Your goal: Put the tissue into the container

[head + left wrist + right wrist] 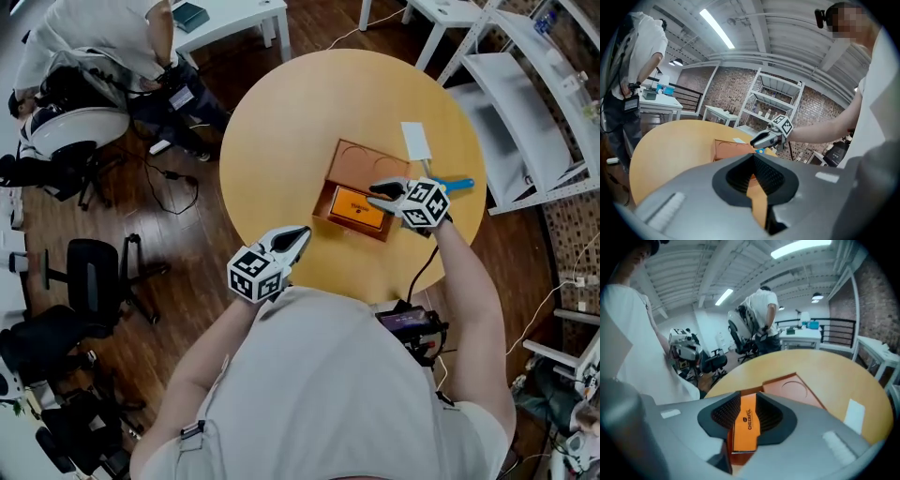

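Tissue pack (742, 432), orange, rectangular; right tongs (747, 401) clamp it.

Left tool (301, 232) closed, right tool (377, 192) clamped.

The round counter (281, 141) has a pale wood surface, smooth and matt, with only a soft sheen. The container (364, 165) looks like stiff cardboard in brown-orange; it is matt, and a round shape is pressed into its lid. The tissue pack (746, 420) has a bright orange wrapper, smooth and a little glossy, with dark print on it. The left gripper (298, 234) and the right gripper (380, 192) have shells of grey plastic, matt and smooth. The fingers (771, 414) carry black pads with fine ribs, which look like rubber. The marker cubes (255, 274) are matt white with black printed squares. A white card (415, 141) looks like plain paper. The floor (187, 244) is of dark wood planks with a slight shine.
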Demonstrator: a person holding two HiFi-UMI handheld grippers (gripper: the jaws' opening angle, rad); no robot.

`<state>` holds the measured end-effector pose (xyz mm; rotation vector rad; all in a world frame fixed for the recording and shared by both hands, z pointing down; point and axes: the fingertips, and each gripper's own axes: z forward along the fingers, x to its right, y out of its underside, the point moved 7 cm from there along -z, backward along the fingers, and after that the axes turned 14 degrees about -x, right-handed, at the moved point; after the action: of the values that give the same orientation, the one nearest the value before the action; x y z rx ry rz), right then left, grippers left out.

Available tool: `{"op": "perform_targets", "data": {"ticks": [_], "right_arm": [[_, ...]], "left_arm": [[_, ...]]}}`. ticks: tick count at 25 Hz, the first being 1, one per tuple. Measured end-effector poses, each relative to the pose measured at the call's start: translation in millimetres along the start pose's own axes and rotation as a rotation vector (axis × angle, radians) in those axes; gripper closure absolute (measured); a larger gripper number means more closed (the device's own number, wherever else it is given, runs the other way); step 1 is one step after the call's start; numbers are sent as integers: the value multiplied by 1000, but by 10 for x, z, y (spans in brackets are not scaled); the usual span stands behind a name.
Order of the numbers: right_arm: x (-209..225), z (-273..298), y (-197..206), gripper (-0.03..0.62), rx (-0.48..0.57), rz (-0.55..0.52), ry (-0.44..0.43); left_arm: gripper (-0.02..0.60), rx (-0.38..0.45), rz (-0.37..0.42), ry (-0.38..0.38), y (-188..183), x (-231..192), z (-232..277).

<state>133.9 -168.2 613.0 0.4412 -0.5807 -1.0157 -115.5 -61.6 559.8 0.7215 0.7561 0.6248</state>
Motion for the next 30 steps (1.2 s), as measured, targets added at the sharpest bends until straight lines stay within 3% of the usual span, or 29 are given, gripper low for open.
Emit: {"op": "perform_targets", "data": {"ticks": [2,4,6,8,14,25,30], "right_arm": [[-115,-339,-37,553,165,60,66],[-256,-664,-35,584,341,136,91],[-422,-906,40,595,483,202,91],[-616,-1024,161,595,559,227,98],[-1128,-1004,406,595,578,185,130],[-1233,-1061,437,595,584,136,146],[-1136,-1006,279,595,568,100,131]], "left_arm": [[581,-2,19,18,-60,15,57],[581,-5,36,34,-131,17,119],[581,-9,55,52,-201,32,184],[581,-15,81,76,-258,63,256],[581,-19,157,126,-395,223,419],[581,-37,180,158,-430,334,509],[581,-21,169,138,-446,259,482]]}}
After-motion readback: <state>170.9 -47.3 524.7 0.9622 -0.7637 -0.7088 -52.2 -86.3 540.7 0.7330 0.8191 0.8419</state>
